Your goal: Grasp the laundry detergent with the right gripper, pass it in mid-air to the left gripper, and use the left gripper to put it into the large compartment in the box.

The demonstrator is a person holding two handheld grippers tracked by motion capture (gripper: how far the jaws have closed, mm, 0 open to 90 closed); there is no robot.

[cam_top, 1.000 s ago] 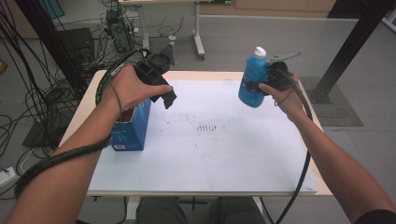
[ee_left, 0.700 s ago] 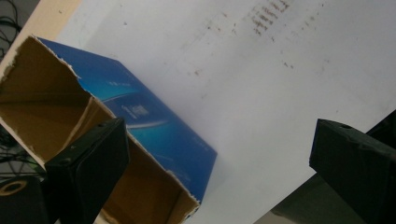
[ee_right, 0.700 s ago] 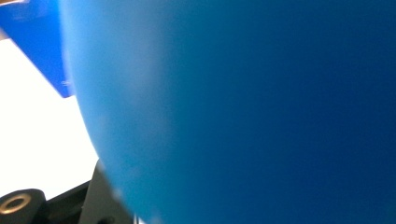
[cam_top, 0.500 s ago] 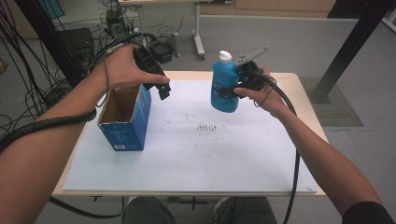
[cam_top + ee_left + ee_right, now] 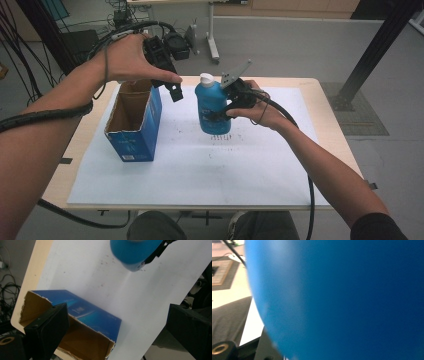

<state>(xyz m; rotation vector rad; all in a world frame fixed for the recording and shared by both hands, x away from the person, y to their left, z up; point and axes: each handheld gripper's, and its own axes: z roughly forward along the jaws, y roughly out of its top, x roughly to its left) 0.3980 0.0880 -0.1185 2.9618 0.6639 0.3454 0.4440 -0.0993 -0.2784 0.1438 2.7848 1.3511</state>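
Right now the right gripper has its jaws clamped on a blue bottle and holds it upright above the middle of the table, clear of the white sheet that covers most of the top. The bottle has a white cap at its top, and the right hand wraps the gripper from the bottle's right side. In the right gripper view the bottle sits so close to the camera that it is a blurred blue mass; how the jaws stand cannot be made out there.

To the left, an open blue box stands on the sheet near the table's left edge, its torn cardboard mouth facing up and its brown inside bare as far as can be seen. The left hand holds the left gripper above the box's far right corner, just left of the bottle and apart from it. Its jaws are spread wide and hold nothing; in the left gripper view they rise at either side, with the box below between them and the bottle's base farther off at the top, the right gripper's jaw beside it.

Cables and dark equipment lie on the floor beyond the table's far left corner.
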